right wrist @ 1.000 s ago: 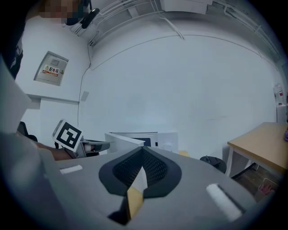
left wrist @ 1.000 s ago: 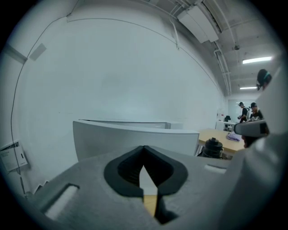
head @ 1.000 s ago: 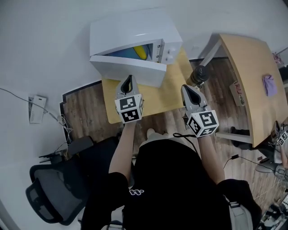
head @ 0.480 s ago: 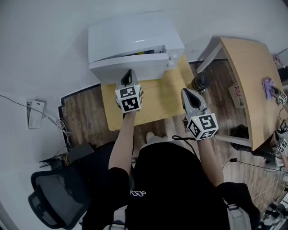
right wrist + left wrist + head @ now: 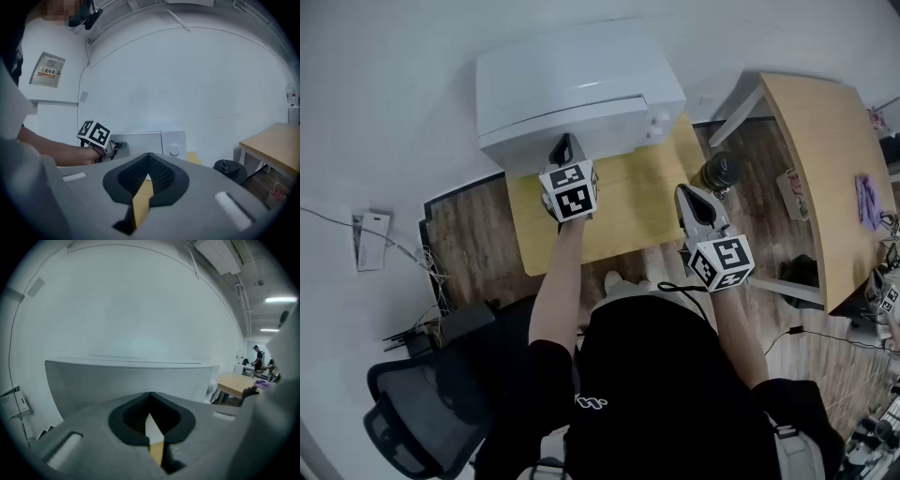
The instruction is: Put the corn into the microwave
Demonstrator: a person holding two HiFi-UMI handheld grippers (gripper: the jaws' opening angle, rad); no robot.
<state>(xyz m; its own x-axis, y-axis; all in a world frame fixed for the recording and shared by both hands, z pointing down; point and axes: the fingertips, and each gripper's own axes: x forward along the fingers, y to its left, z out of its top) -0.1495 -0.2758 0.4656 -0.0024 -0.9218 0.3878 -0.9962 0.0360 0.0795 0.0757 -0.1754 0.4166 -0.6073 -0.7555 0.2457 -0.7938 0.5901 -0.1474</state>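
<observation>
With the microwave [image 5: 581,84] door looking shut, we hold our left gripper [image 5: 566,145] — closed, empty — at its front, the right gripper [image 5: 692,195] closed nearby; next, we think, just withdraw.

Shut microwave, cropped table, small unreadable things

The microwave [image 5: 581,89] has its door [image 5: 138,144] shut, so its inside is hidden in all 3 views. In the head view the tips of the left gripper [image 5: 564,142] sit at the microwave's front, and whether they touch it cannot be told. The larger wooden table [image 5: 825,159] is cut off by the right edge, and the purple item [image 5: 868,200] on it is too small to name. The dark round object [image 5: 717,172] on the floor cannot be identified. The wall sign [image 5: 47,70] is too small to read.
</observation>
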